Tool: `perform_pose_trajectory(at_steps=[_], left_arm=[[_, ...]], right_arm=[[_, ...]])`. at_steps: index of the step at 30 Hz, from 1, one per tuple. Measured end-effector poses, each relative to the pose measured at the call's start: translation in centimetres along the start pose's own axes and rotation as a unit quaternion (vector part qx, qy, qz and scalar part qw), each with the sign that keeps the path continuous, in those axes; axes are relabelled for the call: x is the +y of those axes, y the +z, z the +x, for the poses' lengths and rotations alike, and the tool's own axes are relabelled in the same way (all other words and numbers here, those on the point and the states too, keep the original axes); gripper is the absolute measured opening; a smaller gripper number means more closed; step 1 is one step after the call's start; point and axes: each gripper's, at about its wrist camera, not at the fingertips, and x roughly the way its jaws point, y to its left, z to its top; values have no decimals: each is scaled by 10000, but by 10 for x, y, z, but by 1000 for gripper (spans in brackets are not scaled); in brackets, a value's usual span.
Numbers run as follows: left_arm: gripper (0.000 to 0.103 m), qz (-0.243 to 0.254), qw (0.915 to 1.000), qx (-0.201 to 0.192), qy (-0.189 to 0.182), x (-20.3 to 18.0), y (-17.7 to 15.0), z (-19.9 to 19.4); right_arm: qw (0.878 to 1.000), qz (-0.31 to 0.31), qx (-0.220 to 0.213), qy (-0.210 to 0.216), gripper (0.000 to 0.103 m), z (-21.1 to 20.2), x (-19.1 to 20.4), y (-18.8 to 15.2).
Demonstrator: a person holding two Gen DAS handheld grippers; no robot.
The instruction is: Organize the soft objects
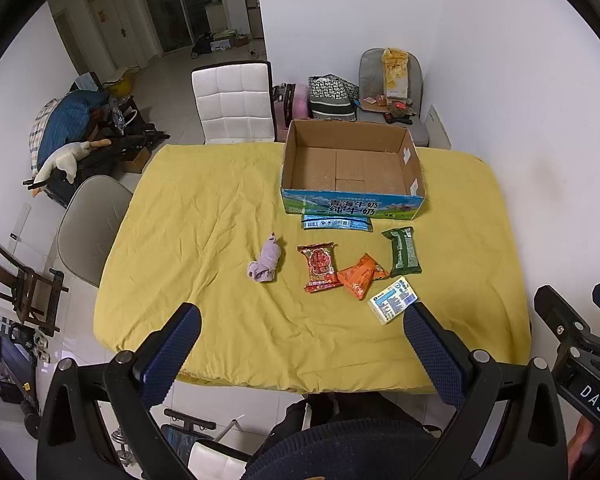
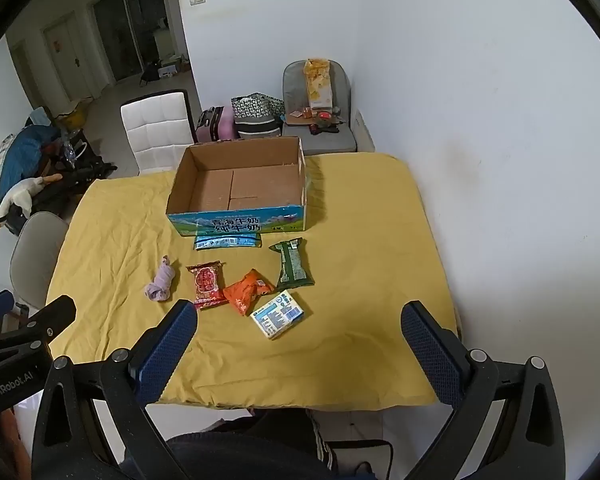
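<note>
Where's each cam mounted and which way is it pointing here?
Left wrist: on the left tool, above the table's near edge, facing the open cardboard box; both open fingers, the right tool and the person's lap show.
Right wrist: on the right tool, same heading, further right; the left tool shows at left.
Shared: yellow tablecloth, box, purple cloth, five packets.

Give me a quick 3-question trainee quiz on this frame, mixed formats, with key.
1. True or false: the cardboard box is empty.
2. Which item lies farthest left on the yellow cloth? A) purple sock B) green packet C) white tissue pack
3. Fill in: both the left gripper and right gripper are ____ and hold nothing.

Key: 1 true; 2 A; 3 open.
</note>
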Motion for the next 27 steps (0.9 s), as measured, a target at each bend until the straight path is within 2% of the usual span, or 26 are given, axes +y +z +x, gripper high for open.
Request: perform_pose_trajectory(at_steps=[10, 27], left_arm=[[103, -28, 9998, -163, 85, -1, 0, -6], [103, -54, 9999, -98, 80, 0, -4, -4]], right_arm=[[9999, 8, -80, 66, 103, -7, -3, 1], [9999, -47, -64, 111, 103, -8, -6, 5]])
